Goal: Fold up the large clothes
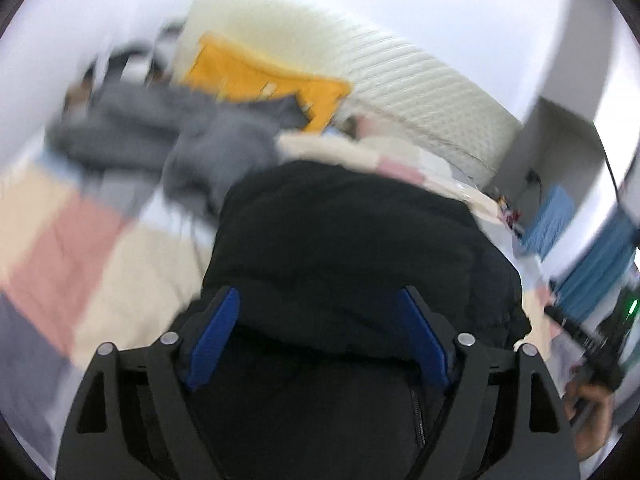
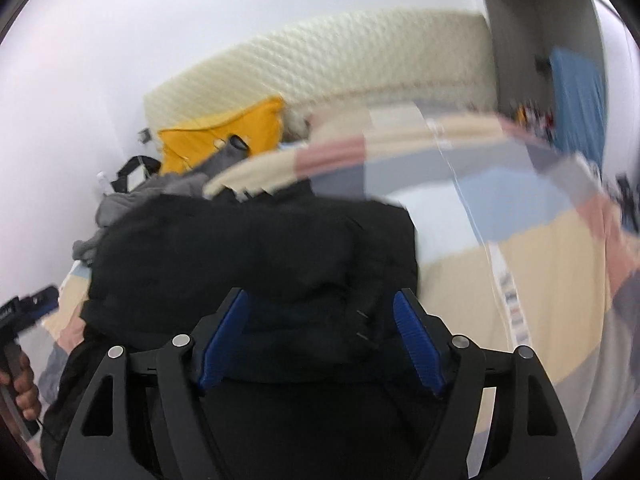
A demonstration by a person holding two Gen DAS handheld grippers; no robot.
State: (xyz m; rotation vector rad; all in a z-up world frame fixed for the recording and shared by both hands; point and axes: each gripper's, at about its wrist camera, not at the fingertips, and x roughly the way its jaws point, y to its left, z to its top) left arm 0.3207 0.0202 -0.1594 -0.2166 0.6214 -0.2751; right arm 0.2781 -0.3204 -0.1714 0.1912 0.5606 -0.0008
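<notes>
A bulky black jacket (image 1: 352, 232) lies bunched on the bed, filling the middle of both wrist views (image 2: 256, 248). My left gripper (image 1: 319, 294) hovers over its near edge, open, with blue pads spread wide and the black fabric behind the gap, not pinched. My right gripper (image 2: 320, 296) is likewise open above the jacket's near edge, and its pads do not press on the cloth. A hand (image 2: 22, 384) holding the left gripper shows at the right wrist view's left edge. Both views are motion-blurred.
The bed has a patchwork cover (image 1: 60, 248) in pink, cream, blue and grey (image 2: 540, 280). Grey clothes (image 1: 160, 120) and a yellow item (image 1: 256, 76) lie beyond the jacket by the cream quilted headboard (image 1: 400, 80). A blue object (image 2: 576, 92) stands at the right wall.
</notes>
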